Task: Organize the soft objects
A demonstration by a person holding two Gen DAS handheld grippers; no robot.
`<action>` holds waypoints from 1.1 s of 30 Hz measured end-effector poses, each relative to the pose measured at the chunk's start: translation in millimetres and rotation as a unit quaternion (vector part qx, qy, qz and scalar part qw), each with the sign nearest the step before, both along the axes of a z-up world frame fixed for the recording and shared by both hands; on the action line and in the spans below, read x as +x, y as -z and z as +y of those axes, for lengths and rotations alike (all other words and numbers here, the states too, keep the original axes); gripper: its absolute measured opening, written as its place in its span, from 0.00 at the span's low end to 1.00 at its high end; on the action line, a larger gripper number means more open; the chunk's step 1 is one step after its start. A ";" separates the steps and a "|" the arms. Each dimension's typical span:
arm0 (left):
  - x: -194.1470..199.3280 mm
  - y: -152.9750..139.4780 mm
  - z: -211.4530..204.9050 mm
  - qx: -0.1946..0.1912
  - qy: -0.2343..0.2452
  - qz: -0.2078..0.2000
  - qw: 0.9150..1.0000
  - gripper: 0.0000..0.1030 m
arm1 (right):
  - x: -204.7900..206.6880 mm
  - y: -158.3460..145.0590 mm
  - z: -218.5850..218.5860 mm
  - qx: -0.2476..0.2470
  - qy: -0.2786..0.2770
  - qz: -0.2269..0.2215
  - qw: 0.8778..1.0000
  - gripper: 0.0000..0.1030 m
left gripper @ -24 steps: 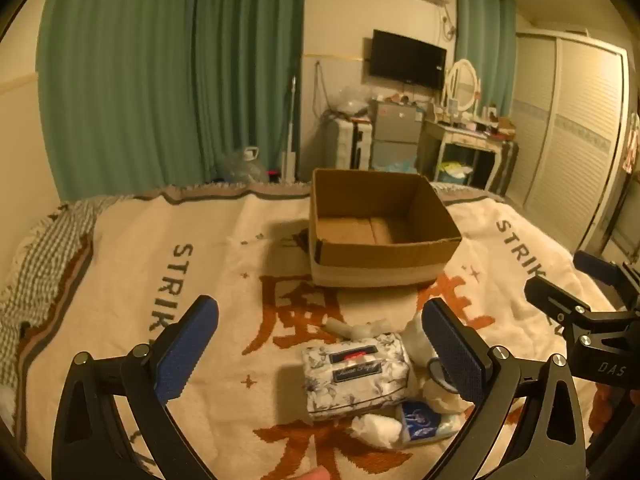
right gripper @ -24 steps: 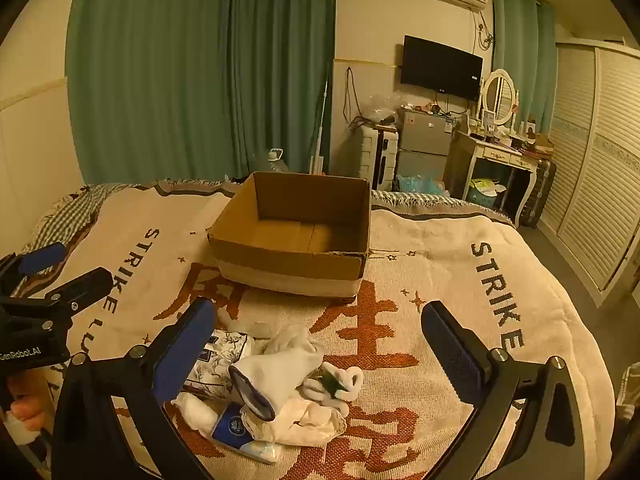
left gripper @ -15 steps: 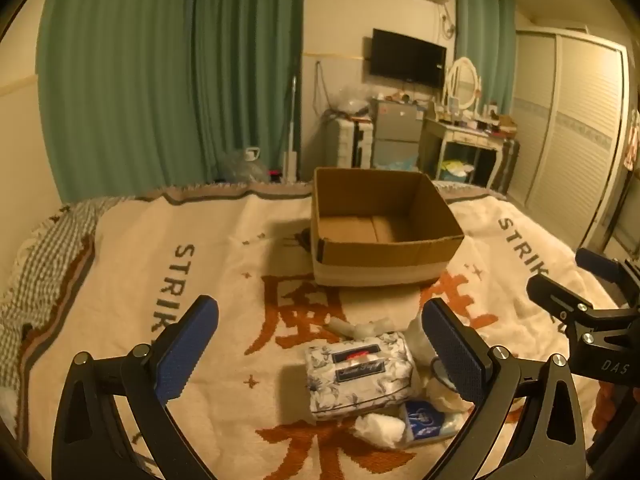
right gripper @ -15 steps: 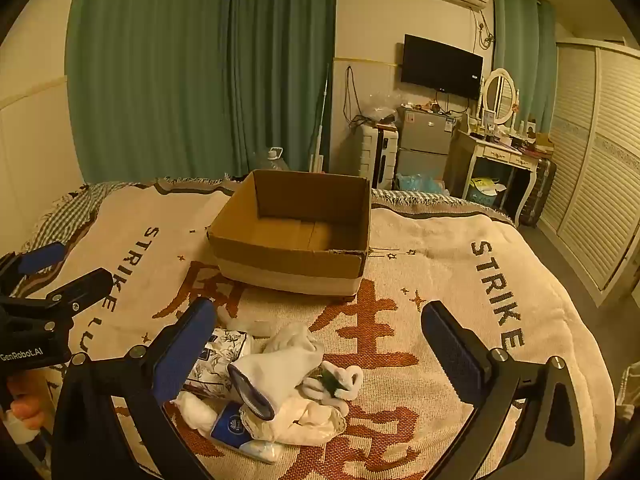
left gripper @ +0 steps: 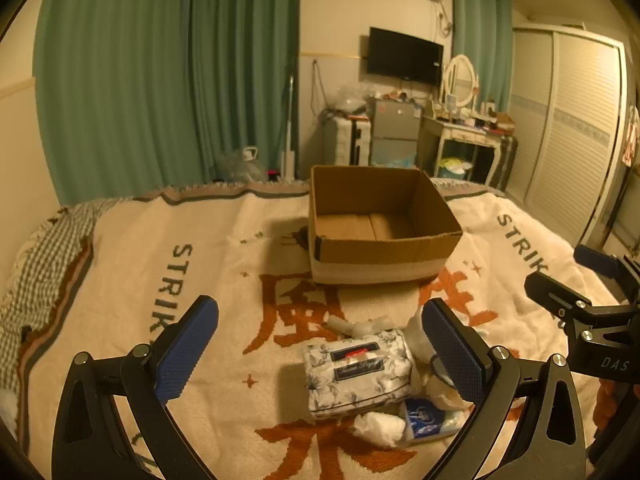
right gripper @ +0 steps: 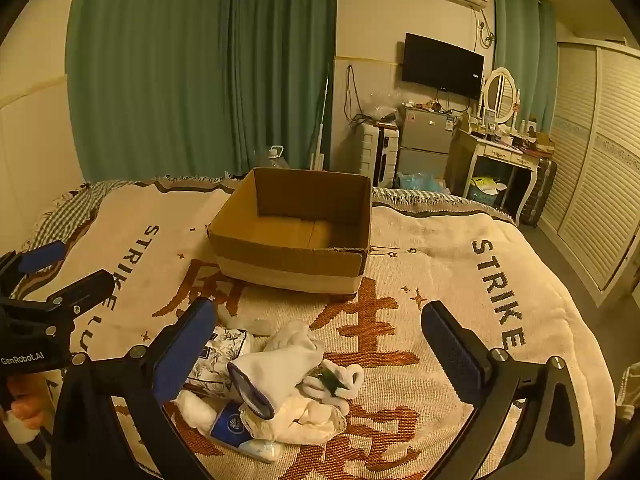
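Both the left gripper [left gripper: 320, 344] and right gripper [right gripper: 316, 344] hover with jaws spread and empty above the heap of white socks and floral tissue packs [right gripper: 276, 380], the open brown cardboard box [left gripper: 376, 224] lying ahead of them, seemingly ready to receive it.

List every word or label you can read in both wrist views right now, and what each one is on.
"STRIKE": bed blanket, right side; partly seen again on its left side.
"GenRobot.AI": left gripper body.
"DAS": right gripper body, cut off at the frame edge.
Large orange Chinese characters woven into the blanket: not fully legible.
Floral tissue pack label: too blurred.
Blue packet logo: too small.
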State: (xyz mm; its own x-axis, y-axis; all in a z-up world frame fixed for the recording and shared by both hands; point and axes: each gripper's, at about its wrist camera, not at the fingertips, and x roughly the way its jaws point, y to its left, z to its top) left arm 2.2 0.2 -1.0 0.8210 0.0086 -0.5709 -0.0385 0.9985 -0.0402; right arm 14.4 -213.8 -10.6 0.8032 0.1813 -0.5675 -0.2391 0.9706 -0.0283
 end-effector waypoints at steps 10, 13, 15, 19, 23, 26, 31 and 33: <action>-0.4 2.5 -0.3 0.000 0.001 0.000 1.000 1.00 | -0.1 5.2 -0.7 0.000 0.000 0.002 1.000 1.00; -1.3 2.3 -0.5 0.000 0.001 0.001 1.000 1.00 | 0.6 4.0 -0.3 0.000 0.000 0.003 1.000 1.00; -2.1 3.9 -0.1 0.000 0.000 0.002 1.000 1.00 | 0.3 4.6 -0.8 0.000 0.000 0.003 1.000 1.00; -2.6 5.2 0.0 0.000 0.000 0.002 1.000 1.00 | 0.9 2.9 -0.1 -0.001 0.000 0.003 1.000 1.00; -2.4 5.1 0.0 0.000 0.000 0.002 1.000 1.00 | 0.7 4.3 -0.6 -0.001 0.000 0.004 1.000 1.00; -2.4 5.5 0.1 0.000 0.000 0.002 1.000 1.00 | 0.0 12.7 -1.5 0.000 0.000 0.005 1.000 1.00; -2.8 5.8 -0.6 0.001 -0.001 0.003 1.000 1.00 | 0.5 11.6 -1.6 -0.001 0.000 0.007 1.000 1.00; -2.7 5.6 -0.4 0.000 -0.001 0.003 1.000 1.00 | 0.2 12.5 -2.2 -0.002 0.000 0.008 1.000 1.00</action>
State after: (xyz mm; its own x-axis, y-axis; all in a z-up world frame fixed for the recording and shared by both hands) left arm -0.5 -0.1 -6.6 0.8175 0.0104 -0.5758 -0.0402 0.9984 -0.0391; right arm 14.6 -216.0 -23.2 0.7942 0.1800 -0.5804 -0.2404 0.9703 -0.0281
